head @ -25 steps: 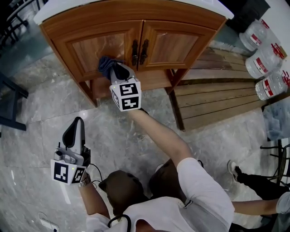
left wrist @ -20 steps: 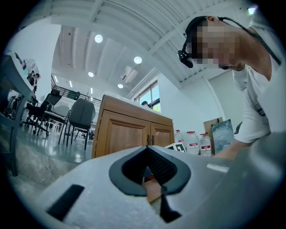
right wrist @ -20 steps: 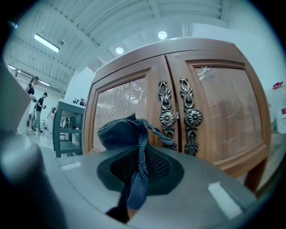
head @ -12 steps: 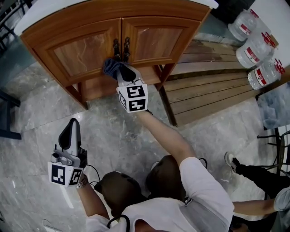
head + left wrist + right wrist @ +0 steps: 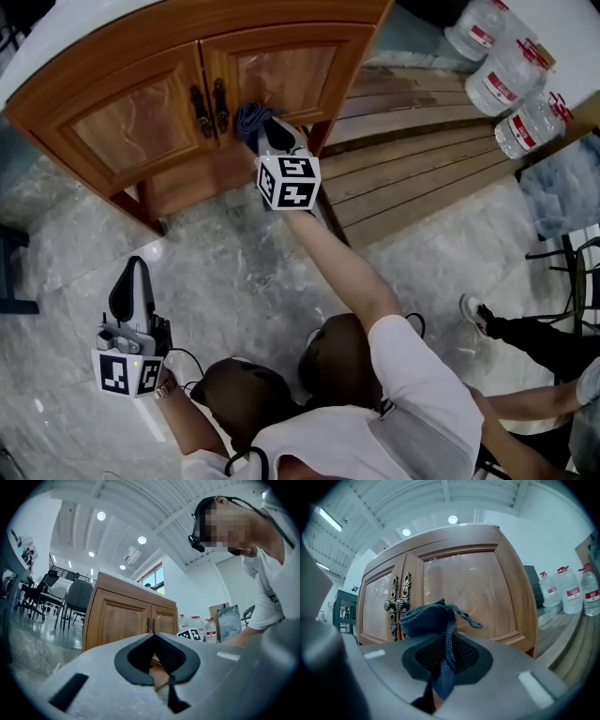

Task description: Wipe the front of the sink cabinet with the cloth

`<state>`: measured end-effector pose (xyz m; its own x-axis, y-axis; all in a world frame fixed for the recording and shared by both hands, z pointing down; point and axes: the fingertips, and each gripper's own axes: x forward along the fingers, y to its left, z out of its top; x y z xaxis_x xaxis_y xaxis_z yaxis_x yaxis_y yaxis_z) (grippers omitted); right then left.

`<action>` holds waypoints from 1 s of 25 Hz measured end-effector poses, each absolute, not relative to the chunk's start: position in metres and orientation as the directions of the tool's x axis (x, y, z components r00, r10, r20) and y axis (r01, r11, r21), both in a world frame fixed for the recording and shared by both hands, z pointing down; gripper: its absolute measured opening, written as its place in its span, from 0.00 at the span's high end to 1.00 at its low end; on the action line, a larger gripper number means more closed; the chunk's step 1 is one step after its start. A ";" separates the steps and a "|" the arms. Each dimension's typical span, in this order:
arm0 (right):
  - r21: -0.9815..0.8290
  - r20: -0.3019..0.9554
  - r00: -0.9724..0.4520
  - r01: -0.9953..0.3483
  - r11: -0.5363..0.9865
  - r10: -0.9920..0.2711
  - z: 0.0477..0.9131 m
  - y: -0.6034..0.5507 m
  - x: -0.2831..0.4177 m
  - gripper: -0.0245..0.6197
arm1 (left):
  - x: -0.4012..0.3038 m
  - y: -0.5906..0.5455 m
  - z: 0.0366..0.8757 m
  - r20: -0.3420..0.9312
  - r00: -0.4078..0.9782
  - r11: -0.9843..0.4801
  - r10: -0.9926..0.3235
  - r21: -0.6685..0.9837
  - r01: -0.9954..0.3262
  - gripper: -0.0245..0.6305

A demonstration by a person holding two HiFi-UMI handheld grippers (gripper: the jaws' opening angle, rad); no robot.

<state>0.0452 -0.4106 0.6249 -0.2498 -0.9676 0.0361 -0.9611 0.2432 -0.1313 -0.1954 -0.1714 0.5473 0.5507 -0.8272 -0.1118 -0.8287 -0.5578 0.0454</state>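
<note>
The wooden sink cabinet [image 5: 141,103] has two doors with dark ornate handles [image 5: 208,97]. My right gripper [image 5: 267,131] is shut on a dark blue cloth [image 5: 250,119] and presses it against the lower left part of the right door [image 5: 464,592], just right of the handles [image 5: 396,603]. From the right gripper view the cloth [image 5: 429,618] bunches out of the shut jaws. My left gripper [image 5: 134,278] hangs low over the marble floor, away from the cabinet [image 5: 126,620], jaws shut with nothing in them.
Wooden pallet boards [image 5: 422,169] lie on the floor right of the cabinet. Three large water bottles [image 5: 502,80] stand beyond them. A second person's leg and shoe [image 5: 487,323] are at the right. A dark table leg [image 5: 14,272] is at the far left.
My right gripper has slid the cloth rightward across the cabinet front, from the left door past the handles onto the right door. The left gripper has stayed low.
</note>
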 end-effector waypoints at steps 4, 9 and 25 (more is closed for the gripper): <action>-0.106 0.029 -0.222 -0.970 0.217 -0.975 0.621 -0.413 0.068 0.88 | -0.191 -0.173 0.547 -0.110 0.556 -0.563 -0.824 0.046 -0.825 0.96; -0.107 0.026 -0.171 -0.980 0.167 -0.985 0.619 -0.417 0.096 0.88 | -0.189 -0.174 0.548 -0.108 0.560 -0.567 -0.822 0.046 -0.823 0.96; -0.070 0.026 0.000 -0.998 -0.002 -1.000 0.611 -0.422 0.185 0.88 | -0.190 -0.174 0.549 -0.111 0.564 -0.571 -0.818 0.051 -0.819 0.96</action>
<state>0.1847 -0.4217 0.6111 -0.0002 -0.9997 0.0264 -0.9976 -0.0016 -0.0696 -0.1903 -0.1745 0.5488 0.5640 -0.8183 -0.1105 -0.8191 -0.5714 0.0510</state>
